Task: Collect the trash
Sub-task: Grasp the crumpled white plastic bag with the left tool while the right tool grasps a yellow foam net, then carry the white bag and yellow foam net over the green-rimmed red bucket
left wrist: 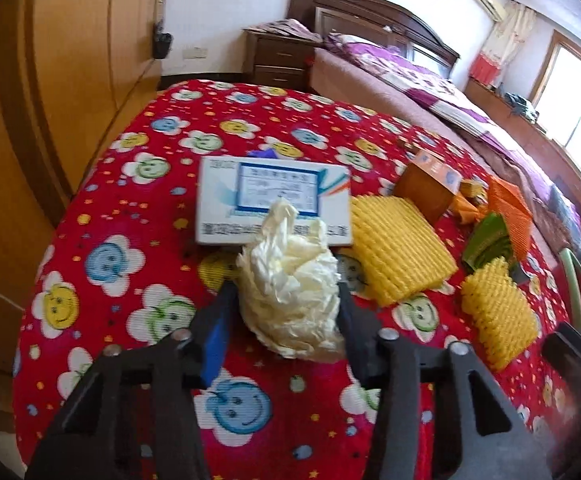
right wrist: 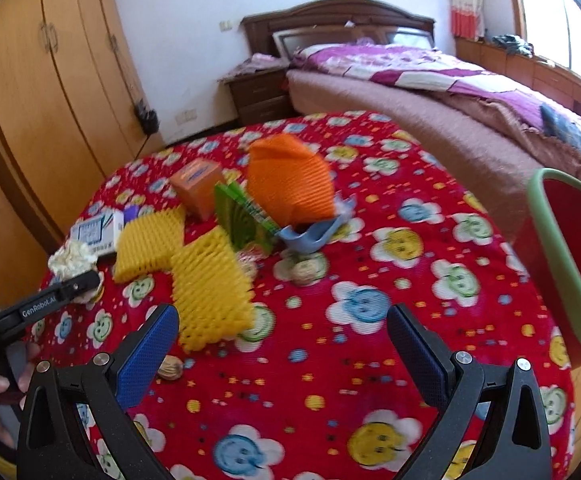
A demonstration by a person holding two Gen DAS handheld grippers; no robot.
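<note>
Gripping one paper wad (left wrist: 290, 300), left jaws clenched, right jaws released, two yellow nets (right wrist: 210, 296).

The right gripper (right wrist: 282, 344) hangs over the red flower-print table (right wrist: 370, 300), its blue-padded jaws spread wide with nothing between them. Just ahead lies a yellow foam net (right wrist: 210, 288), a second one (right wrist: 150, 240) beside it. At far left, the left gripper (right wrist: 76, 280) has its jaws closed on a crumpled white paper wad (right wrist: 70, 258), beside a white box (right wrist: 94, 234).
</note>
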